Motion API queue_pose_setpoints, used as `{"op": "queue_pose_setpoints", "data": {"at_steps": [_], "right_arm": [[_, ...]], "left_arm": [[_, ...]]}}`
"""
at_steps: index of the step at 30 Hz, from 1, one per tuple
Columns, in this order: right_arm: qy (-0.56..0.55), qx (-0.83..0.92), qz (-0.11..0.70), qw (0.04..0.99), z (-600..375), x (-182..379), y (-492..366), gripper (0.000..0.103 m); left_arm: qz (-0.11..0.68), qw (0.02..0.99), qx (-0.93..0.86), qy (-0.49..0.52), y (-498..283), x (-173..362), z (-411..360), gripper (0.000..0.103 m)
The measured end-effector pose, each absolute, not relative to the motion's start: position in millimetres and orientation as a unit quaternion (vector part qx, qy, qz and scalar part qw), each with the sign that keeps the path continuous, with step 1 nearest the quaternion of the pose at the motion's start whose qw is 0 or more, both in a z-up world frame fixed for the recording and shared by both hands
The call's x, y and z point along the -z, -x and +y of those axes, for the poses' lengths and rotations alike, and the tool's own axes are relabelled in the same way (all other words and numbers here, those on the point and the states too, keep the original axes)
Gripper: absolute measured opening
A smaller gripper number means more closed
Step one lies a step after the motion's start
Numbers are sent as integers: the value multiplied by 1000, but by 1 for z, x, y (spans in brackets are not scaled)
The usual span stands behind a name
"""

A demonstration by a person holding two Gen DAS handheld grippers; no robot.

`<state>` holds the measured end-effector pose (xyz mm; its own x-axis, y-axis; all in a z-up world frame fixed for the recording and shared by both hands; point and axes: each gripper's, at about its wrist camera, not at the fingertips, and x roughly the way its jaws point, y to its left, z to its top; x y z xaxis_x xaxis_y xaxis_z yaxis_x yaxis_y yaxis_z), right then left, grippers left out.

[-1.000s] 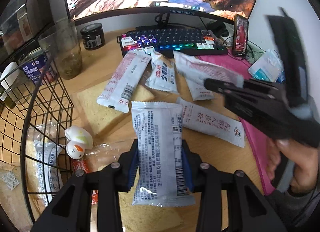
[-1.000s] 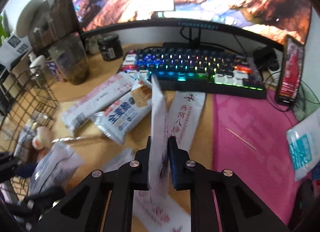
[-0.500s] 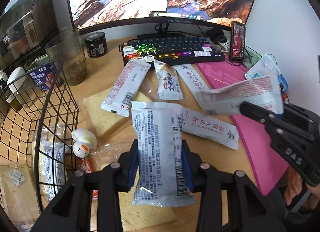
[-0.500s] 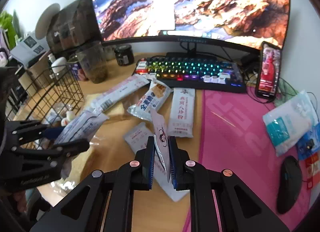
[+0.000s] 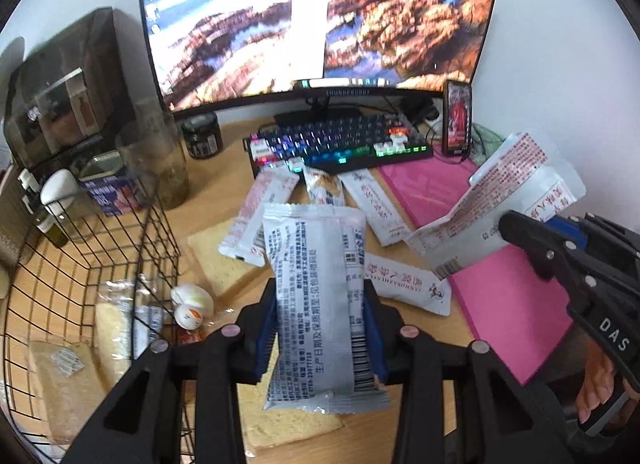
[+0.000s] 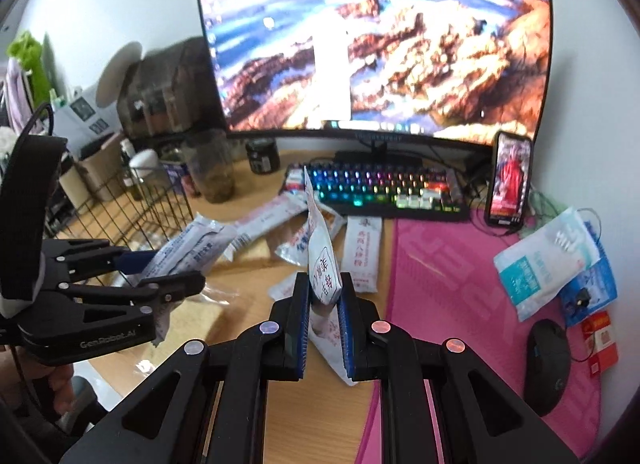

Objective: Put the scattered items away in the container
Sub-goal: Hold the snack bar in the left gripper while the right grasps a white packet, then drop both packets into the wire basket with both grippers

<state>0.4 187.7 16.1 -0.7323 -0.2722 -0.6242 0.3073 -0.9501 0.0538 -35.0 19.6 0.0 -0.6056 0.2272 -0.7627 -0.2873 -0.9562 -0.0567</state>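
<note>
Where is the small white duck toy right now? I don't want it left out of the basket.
In the left wrist view the white duck toy lies on the desk at lower left, just outside the wire basket, beside the bread slice.

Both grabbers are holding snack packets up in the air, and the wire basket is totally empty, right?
Not quite. The wire basket is not empty: the left wrist view shows wrapped packets already lying inside. The rest holds: the left gripper and right gripper each clamp a packet.

the wire basket [image 5: 100,248] runs off the left wrist view's left and bottom edges, its contents blurred behind the mesh. print on the grey packet [image 5: 320,304] is too small to read. the monitor [image 5: 316,23] is cut off at the top.
</note>
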Motion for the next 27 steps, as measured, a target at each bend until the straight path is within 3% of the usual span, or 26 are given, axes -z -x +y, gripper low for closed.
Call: {"op": "queue_pose_setpoints", "data": {"at_steps": [14, 27], "right_arm": [[-256, 933, 49, 249, 103, -73, -31, 15], [-258, 890, 89, 366, -32, -69, -43, 15]], "left_arm": [[22, 69, -925, 373, 9, -45, -58, 43], [-21, -26, -919, 394, -8, -34, -178, 43]]}}
